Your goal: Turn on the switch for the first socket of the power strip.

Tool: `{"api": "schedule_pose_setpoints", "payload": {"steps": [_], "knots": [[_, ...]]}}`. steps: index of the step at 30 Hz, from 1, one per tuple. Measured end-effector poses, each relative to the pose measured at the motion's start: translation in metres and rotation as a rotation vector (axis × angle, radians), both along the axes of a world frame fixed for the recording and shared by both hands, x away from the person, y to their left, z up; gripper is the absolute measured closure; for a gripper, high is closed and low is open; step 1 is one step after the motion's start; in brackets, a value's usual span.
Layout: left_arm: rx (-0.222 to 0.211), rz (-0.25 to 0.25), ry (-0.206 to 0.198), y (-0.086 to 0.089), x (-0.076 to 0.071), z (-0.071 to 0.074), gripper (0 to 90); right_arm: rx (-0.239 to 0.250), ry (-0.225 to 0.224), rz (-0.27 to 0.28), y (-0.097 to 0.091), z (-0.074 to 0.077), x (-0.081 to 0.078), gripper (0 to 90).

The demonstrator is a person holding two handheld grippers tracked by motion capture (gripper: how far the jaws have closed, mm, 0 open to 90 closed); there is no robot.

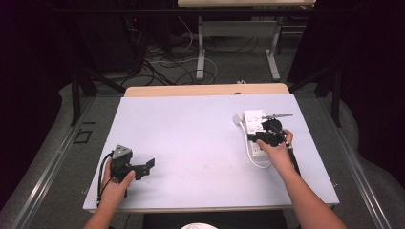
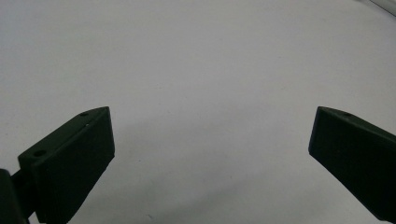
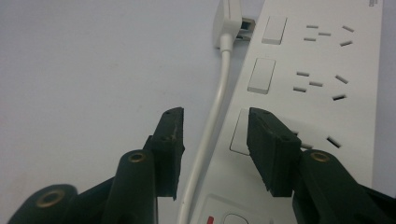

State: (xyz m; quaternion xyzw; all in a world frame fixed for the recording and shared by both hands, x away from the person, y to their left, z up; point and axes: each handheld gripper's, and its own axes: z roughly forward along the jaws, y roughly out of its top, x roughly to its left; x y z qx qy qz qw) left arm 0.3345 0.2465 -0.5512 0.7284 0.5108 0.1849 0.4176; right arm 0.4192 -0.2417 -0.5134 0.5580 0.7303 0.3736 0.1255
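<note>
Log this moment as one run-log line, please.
left tongs: open, idle over table | right tongs: open, straddling white cable beside power strip

Overhead camera; two close table-level cameras

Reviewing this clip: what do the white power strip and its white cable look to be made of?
The white rectangular power strip looks like smooth, hard moulded plastic: crisp socket slots, flat rocker switches, a faint sheen. Its thin white cable appears to be flexible rubber or PVC sheathing, judging by its soft curve; which one, the pictures cannot settle.
</note>
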Motion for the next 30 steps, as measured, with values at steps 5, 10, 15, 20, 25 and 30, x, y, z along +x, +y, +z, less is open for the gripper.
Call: {"api": "schedule_pose_setpoints", "payload": {"steps": [5,10,15,20,25,30], "knots": [[0.0,-0.003,0.001,0.0,-0.001,0.001,0.4,-0.001,-0.025,0.004,0.0,0.007,-0.006,50.4],[0.002,-0.004,0.003,0.0,-0.001,0.002,0.4,0.006,-0.06,0.031,0.0,0.014,-0.013,48.4],[0.0,0.002,-0.004,-0.001,-0.002,0.001,0.4,0.003,-0.094,0.066,0.0,0.02,-0.019,43.0],[0.003,-0.002,0.004,0.0,-0.002,0.002,0.4,0.003,-0.115,0.085,-0.001,0.026,-0.026,42.8],[-0.002,0.004,-0.005,-0.001,-0.002,0.001,0.4,-0.009,-0.105,0.101,0.001,0.03,-0.032,42.7],[-0.004,0.003,-0.005,0.0,-0.002,0.001,0.4,-0.04,-0.119,0.112,0.004,0.034,-0.041,32.3]]}}
